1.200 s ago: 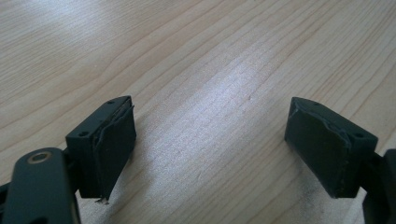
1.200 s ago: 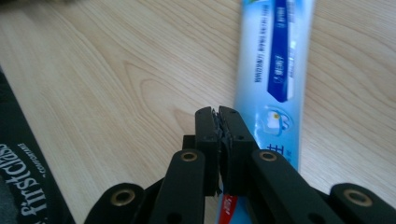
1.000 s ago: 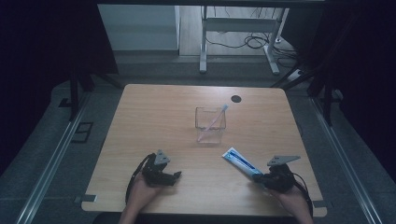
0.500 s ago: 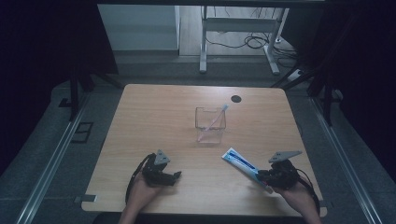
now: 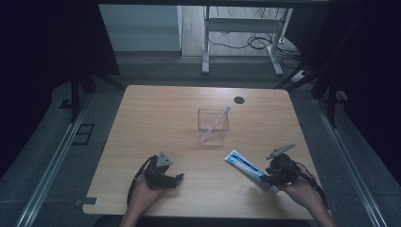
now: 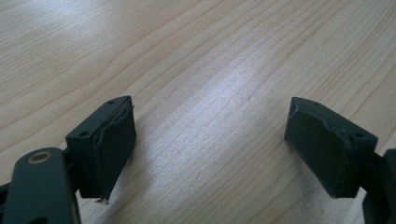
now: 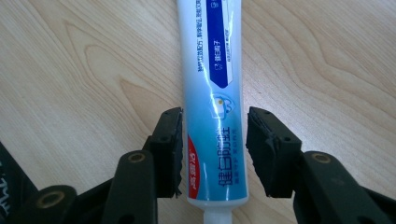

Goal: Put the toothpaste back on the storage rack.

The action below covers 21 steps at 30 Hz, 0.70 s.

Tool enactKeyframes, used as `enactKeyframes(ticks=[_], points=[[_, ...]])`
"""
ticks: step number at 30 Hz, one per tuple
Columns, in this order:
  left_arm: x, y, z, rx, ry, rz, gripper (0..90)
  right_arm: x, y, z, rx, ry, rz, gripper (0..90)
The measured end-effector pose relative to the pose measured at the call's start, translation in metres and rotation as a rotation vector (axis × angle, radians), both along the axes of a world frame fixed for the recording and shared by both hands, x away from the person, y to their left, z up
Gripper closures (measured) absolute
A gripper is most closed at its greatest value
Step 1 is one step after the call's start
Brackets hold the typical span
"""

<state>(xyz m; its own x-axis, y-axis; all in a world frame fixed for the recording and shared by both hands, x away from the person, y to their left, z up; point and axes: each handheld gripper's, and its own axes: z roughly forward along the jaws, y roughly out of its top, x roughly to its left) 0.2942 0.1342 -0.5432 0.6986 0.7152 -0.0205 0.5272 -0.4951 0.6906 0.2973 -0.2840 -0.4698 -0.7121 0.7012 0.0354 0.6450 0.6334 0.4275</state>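
The right tongs [image 7: 214, 154] have just been spreading around the white-and-blue toothpaste tube [image 7: 210, 84], letting it lie flat on the wooden counter [image 5: 156, 123]. The left tongs [image 6: 210, 144] rest spread, holding nothing.

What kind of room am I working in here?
Probably a lab or recording workspace, not a home: a bare wooden table fenced by dark curtains, a metal desk frame behind it with loose cables on the floor.
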Motion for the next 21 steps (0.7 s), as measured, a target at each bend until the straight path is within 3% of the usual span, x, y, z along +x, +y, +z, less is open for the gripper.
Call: enactKeyframes(ticks=[21], points=[[0.000, 0.000, 0.000, -0.001, 0.002, 0.002, 16.5, 0.039, 0.048, -0.009, -0.211, 0.164, 0.070, 47.3]])
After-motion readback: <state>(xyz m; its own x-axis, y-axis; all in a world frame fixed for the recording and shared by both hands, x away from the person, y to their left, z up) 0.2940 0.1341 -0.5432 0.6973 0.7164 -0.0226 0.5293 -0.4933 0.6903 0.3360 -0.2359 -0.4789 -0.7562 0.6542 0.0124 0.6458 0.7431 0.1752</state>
